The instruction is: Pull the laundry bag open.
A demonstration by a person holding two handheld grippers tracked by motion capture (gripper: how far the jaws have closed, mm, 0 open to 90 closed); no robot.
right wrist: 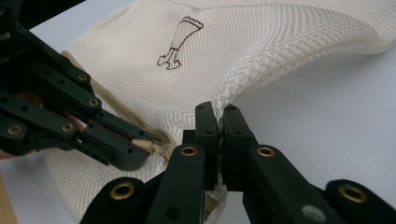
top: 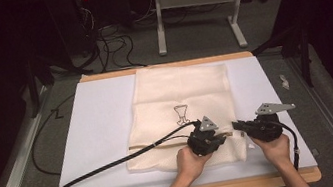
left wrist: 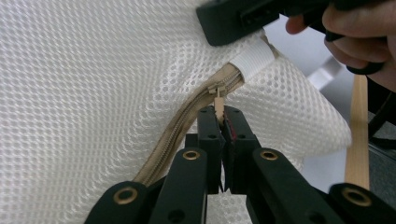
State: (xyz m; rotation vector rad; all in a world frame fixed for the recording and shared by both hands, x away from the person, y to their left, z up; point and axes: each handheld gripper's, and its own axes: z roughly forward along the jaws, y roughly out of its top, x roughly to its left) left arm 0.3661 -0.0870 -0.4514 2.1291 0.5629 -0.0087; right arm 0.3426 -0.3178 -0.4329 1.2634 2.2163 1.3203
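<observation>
- My left tool (left wrist: 219, 122) is clamped on the zipper pull (left wrist: 218, 100), jaws pressed together with the tan tab between them.
- My right tool (right wrist: 219, 122) is closed on the edge of the mesh bag (top: 182, 96), right at the white tape end (left wrist: 253, 59) of the zipper (left wrist: 184, 123).
- The bag lies flat on the bench (top: 98, 119), mid-bench, its near edge by my hands; the zipper runs across it side to side near that edge.
- The slider sits at the zipper's right end, just beside the right tool; the two tools nearly meet there.
- The zipper's long axis stretches leftward from the pull, so I judge the next move is the left tool drawing left along it while the right anchors the end.
</observation>
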